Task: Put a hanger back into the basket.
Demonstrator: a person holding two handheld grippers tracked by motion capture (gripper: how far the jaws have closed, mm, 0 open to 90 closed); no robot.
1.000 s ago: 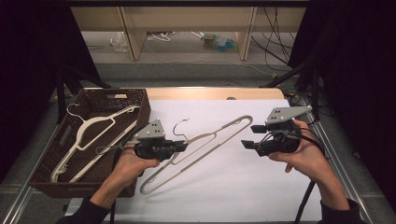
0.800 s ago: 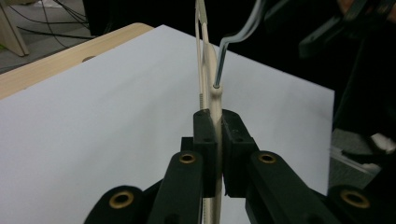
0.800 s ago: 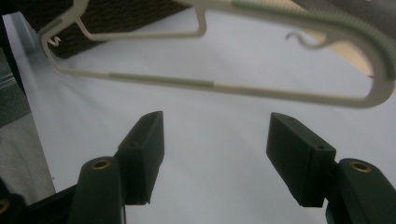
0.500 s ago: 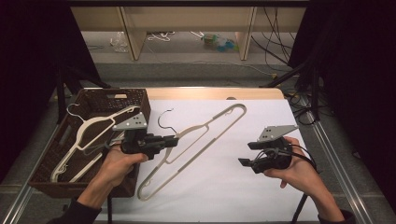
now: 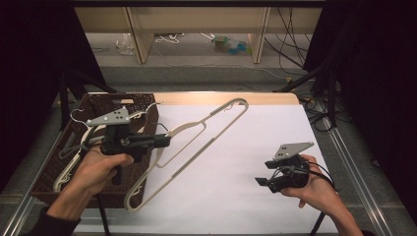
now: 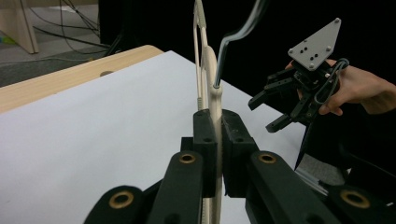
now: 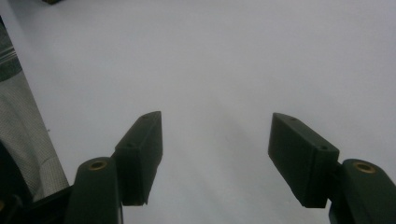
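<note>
The hanger (image 5: 196, 142) looked like smooth cream plastic with a faint sheen, and its hook (image 6: 233, 37) was thin, shiny metal wire. The bench (image 5: 236, 162) wore a matt white sheet that looked like paper, over pale wood bare along the far edge, and the basket (image 5: 93, 105) beside it was rough, dark brown wicker. The left gripper (image 6: 218, 140) had matt black fingers (image 6: 205, 140) with brass-coloured pins, and the right gripper (image 5: 263, 181) carried a dull grey metal plate.

A cream plastic hanger (image 5: 196, 147) with a metal hook is held tilted, partly over the brown basket (image 5: 142, 105)'s right edge.
</note>
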